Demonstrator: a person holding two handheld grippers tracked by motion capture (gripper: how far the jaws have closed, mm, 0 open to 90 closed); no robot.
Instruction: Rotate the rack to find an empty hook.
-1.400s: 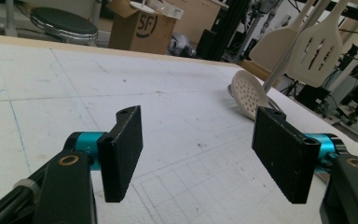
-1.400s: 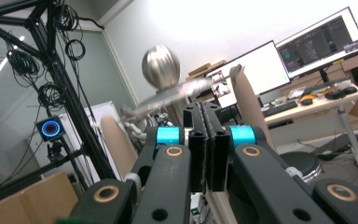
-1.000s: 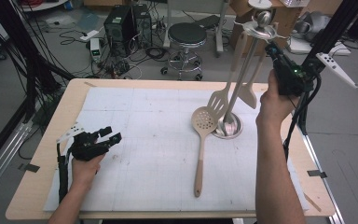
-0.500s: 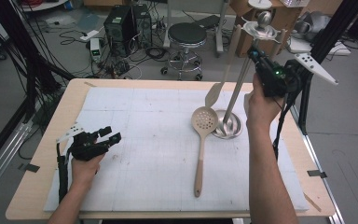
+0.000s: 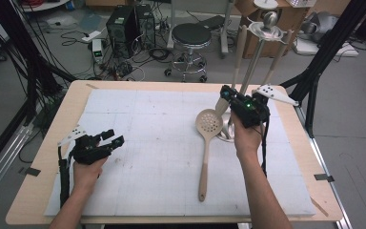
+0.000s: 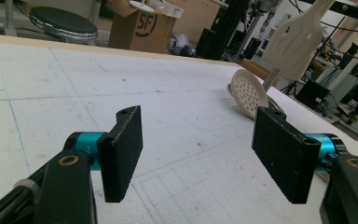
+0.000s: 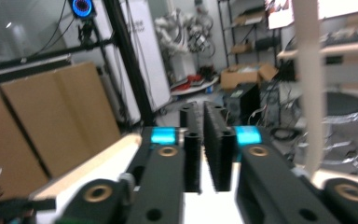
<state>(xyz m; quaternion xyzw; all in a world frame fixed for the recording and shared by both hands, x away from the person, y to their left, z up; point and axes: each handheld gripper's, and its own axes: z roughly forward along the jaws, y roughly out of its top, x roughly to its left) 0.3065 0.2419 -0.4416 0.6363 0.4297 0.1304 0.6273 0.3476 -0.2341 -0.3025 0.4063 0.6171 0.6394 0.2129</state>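
White gridded mat on wood worktop [image 5: 295, 143], cluttered lab. Slotted spoon [image 5: 207, 143] flat, handle toward me. My right gripper [image 5: 228, 95] jaws just cracking open, nothing between; left gripper [image 5: 112, 139] jaws wide, empty.

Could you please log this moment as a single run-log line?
left gripper: open, empty, above mat | right gripper: jaws just opening, narrow gap, nothing between, beside utensil stand | slotted spoon: on mat, head against stand base

table [image 5: 38, 191] | white mat [image 5: 143, 143] | slotted spoon [image 5: 206, 143] | rack base [image 5: 226, 136]
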